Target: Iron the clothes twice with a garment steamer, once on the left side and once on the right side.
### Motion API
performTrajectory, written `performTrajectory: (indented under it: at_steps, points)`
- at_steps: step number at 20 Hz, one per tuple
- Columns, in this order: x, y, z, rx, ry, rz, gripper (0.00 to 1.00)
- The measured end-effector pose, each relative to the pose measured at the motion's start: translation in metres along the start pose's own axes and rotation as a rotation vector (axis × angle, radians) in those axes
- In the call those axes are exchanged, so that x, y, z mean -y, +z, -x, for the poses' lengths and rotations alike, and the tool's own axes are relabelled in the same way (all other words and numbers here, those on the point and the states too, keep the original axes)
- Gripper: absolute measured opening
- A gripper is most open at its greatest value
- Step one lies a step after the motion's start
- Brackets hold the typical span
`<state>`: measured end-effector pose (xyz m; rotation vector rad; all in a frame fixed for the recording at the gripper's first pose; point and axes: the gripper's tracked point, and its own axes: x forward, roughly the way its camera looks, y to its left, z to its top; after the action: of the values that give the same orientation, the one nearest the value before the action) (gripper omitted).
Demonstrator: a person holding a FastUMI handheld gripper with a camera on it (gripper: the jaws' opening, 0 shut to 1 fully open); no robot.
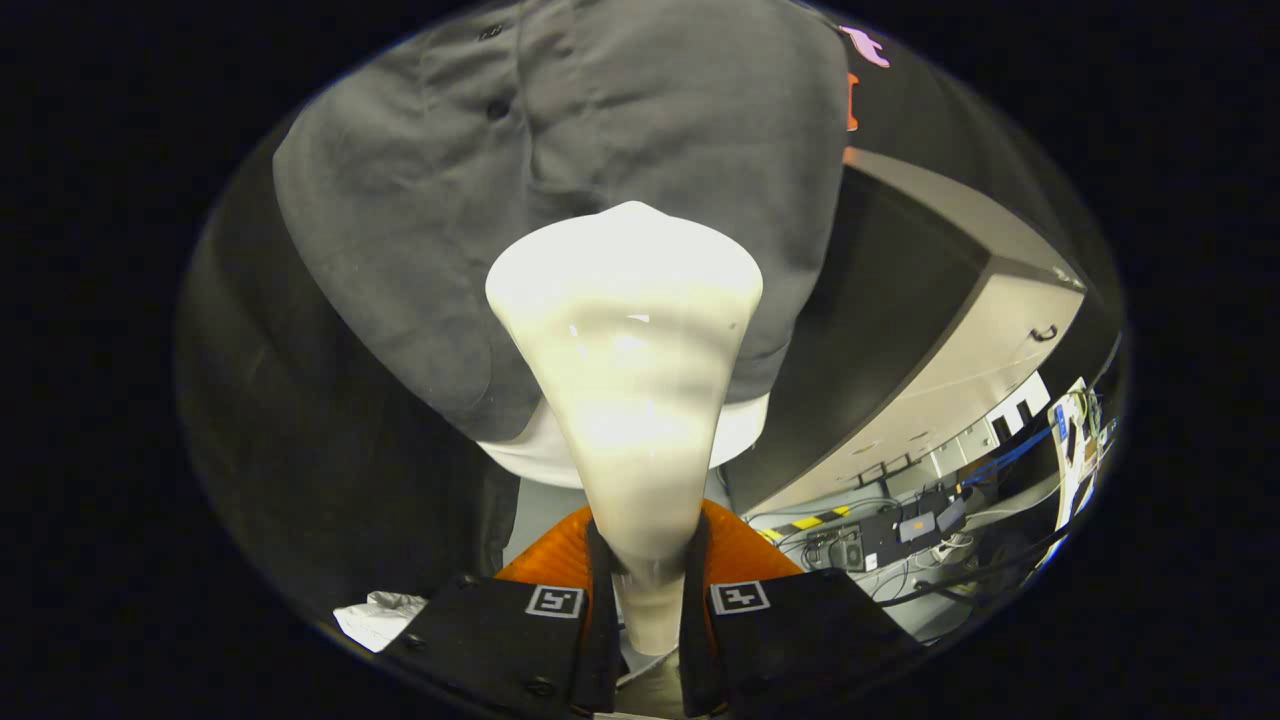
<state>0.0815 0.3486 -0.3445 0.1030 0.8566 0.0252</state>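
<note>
My gripper [648,570] is shut on the narrow handle of a cream-white garment steamer [628,380], both fingers pressing on it. The steamer widens from the fingers into a broad head that rests against or very close to a dark grey buttoned shirt [420,250] hanging beyond it. The head sits near the shirt's lower middle, right of the button placket. Below the shirt's hem a white form [530,455] shows, partly hidden behind the steamer.
Right of the shirt stands a grey cabinet [960,360] with a handle and drawers. Below it the floor holds cables and electronic boxes [890,540]. A white crumpled cloth [375,615] lies left of the fingers. Black cloth hangs to the shirt's left.
</note>
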Motion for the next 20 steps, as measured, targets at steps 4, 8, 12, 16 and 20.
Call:
performTrajectory:
  at_steps: [4,8,12,16,20]
  points:
    - [0.037,0.048,0.063,0.12,0.023,0.041,0.32]
    - [0.051,0.097,0.138,0.278,0.045,0.07,0.32]
    - [0.064,0.143,0.21,0.443,0.068,0.071,0.32]
    - [0.073,0.174,0.272,0.59,0.083,0.069,0.32]
    - [0.081,0.185,0.312,0.675,0.065,0.071,0.32]
